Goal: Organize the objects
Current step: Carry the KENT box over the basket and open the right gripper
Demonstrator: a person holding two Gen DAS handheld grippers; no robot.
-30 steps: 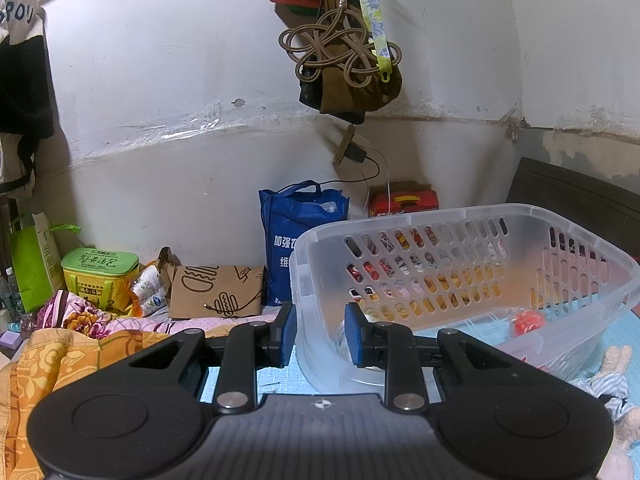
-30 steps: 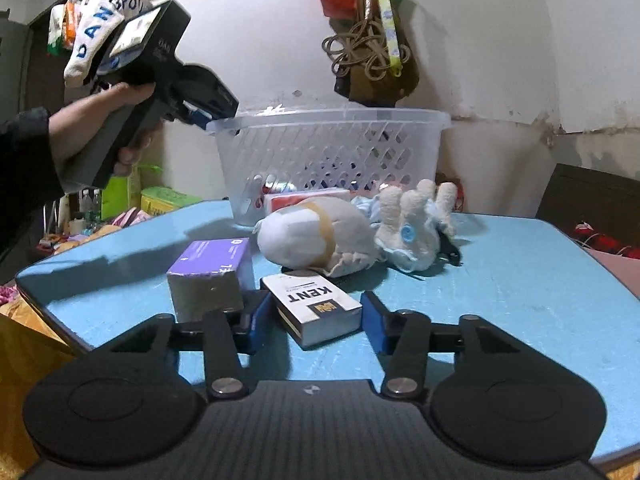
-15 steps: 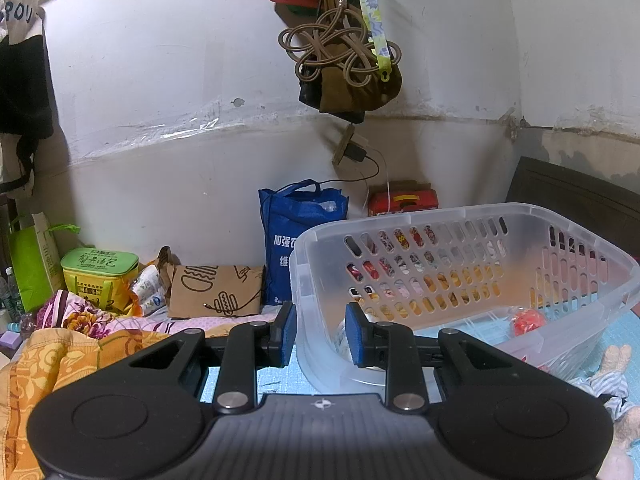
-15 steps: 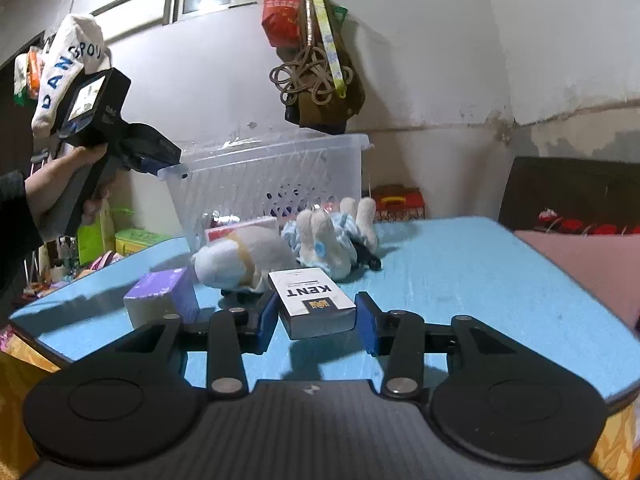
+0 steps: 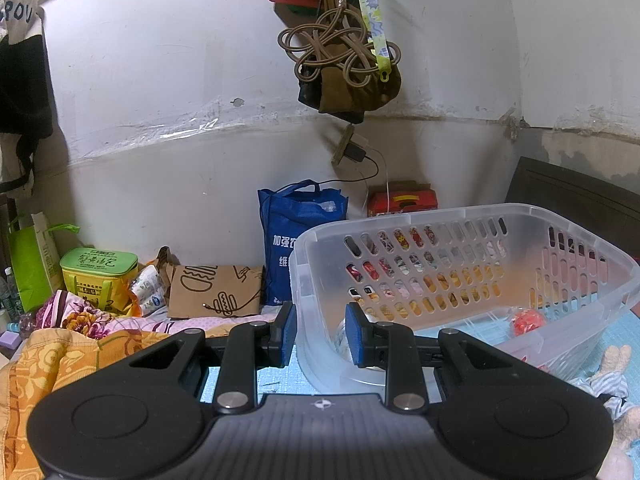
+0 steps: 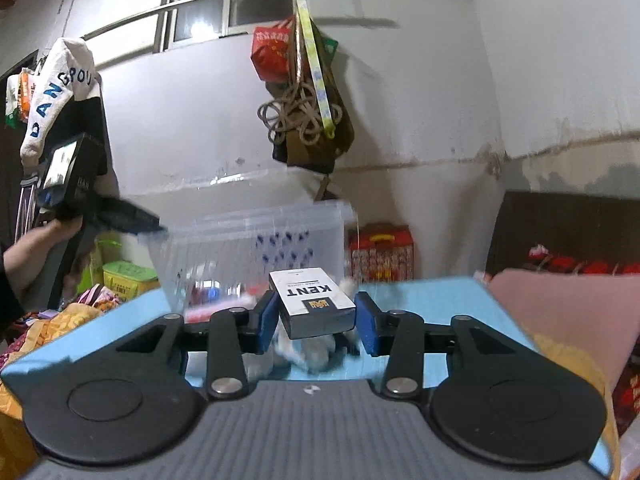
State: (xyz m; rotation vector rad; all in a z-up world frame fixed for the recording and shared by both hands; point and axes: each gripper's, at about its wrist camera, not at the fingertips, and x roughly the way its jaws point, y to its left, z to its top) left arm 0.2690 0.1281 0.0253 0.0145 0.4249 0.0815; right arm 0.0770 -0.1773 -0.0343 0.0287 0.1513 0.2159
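Observation:
My right gripper [image 6: 316, 322] is shut on a white KENT box [image 6: 312, 302] and holds it lifted above the blue table [image 6: 440, 292], in front of the clear plastic basket [image 6: 260, 240]. My left gripper [image 5: 320, 334] is empty, its jaws a narrow gap apart, held by the near left corner of the same basket [image 5: 472, 224]. A small red item [image 5: 528, 320] lies inside the basket. In the right wrist view the left gripper [image 6: 120, 216] is at the basket's left rim. Soft toys below the box are blurred.
A plush toy [image 5: 616, 368] lies on the table right of the basket. A blue bag [image 5: 296, 240], a red box [image 5: 402, 200], a green box [image 5: 98, 268] and a paper bag [image 5: 216, 290] stand by the wall. A pink cushion [image 6: 560, 312] lies right.
My right gripper has lifted the KENT box off the table and tilted upward toward the basket. The left gripper has stayed by the basket.

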